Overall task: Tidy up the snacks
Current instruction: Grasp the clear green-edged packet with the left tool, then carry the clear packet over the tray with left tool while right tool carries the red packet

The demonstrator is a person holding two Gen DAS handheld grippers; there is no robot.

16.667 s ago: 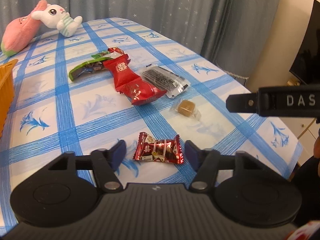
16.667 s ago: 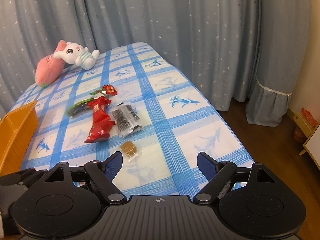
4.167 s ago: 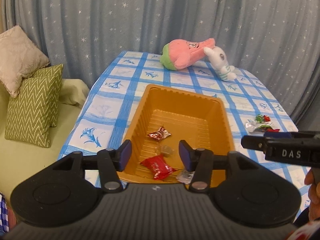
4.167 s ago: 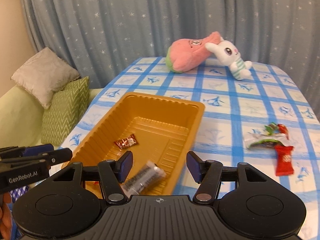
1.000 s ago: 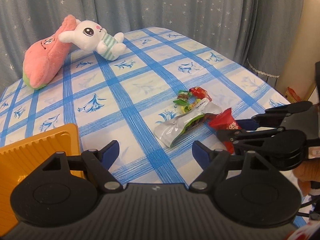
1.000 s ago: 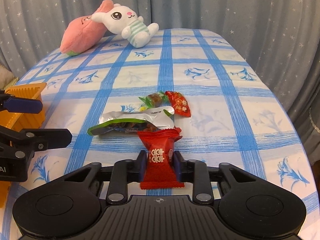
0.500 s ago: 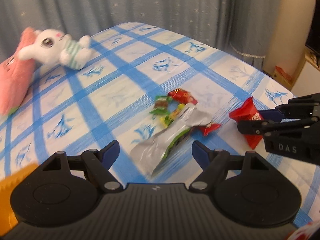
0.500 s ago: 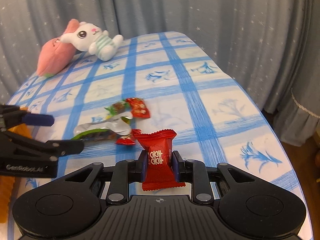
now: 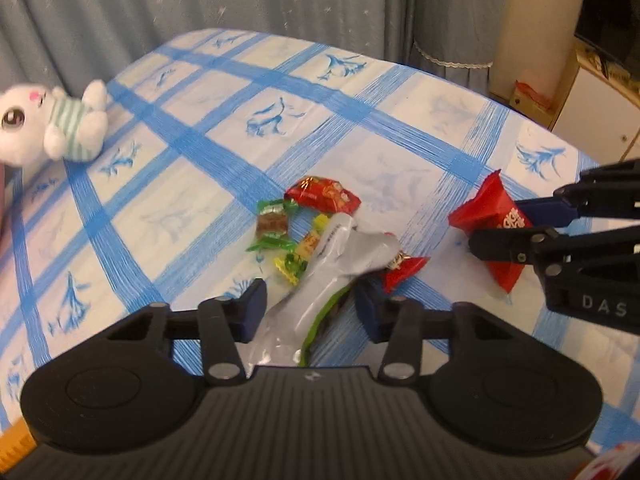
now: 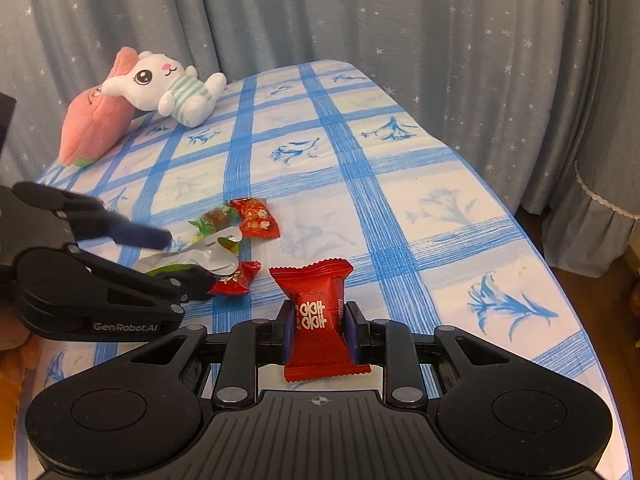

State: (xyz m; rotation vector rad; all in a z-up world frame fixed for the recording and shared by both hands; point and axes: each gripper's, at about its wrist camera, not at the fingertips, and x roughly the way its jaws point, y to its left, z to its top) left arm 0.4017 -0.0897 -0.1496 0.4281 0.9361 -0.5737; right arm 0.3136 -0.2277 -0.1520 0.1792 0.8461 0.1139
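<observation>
1. The right tool [image 10: 318, 334] squeezes a red snack pack [image 10: 316, 316] tight, lifted above the tabletop [image 10: 400, 184].
2. The left tool [image 9: 310, 306] has just been closing around a silver pouch [image 9: 320, 280]; I cannot tell if it pinches yet.
3. 3 small candies lie beside the pouch.
4. A toy bunny [image 10: 168, 86] rests far back.
</observation>
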